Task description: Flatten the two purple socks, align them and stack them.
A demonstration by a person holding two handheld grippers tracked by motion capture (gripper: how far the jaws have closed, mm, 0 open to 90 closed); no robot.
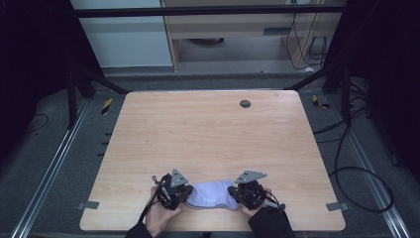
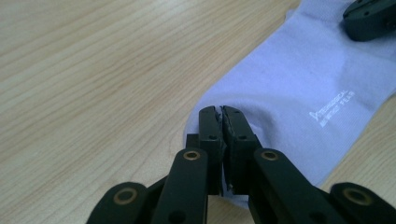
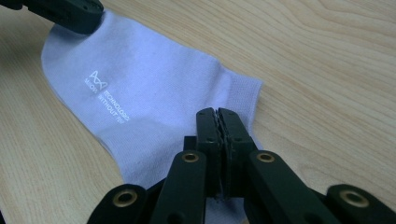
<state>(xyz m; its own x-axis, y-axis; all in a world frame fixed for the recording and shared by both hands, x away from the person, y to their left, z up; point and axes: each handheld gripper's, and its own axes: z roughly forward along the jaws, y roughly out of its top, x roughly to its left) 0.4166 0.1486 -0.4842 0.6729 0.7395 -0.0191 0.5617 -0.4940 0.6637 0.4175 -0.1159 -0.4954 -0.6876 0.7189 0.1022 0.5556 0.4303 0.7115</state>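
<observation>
A pale lilac sock (image 1: 210, 195) with white lettering lies flat near the table's front edge. My left gripper (image 1: 189, 194) is at its left end and my right gripper (image 1: 231, 191) at its right end. In the left gripper view the sock (image 2: 299, 79) stretches away to the upper right. There my left gripper (image 2: 221, 109) has its jaws together over the rounded toe end, and the right gripper (image 2: 371, 18) rests on the far end. In the right gripper view my right gripper (image 3: 217, 112) is shut over the sock (image 3: 149, 88) beside its cuff. Whether fabric is pinched I cannot tell.
The wooden table (image 1: 208, 134) carries a small round grey cap (image 1: 245, 103) near its far edge. Both hands sit just inside the front edge. Black frame legs and cables (image 1: 346, 163) stand on the floor around the table.
</observation>
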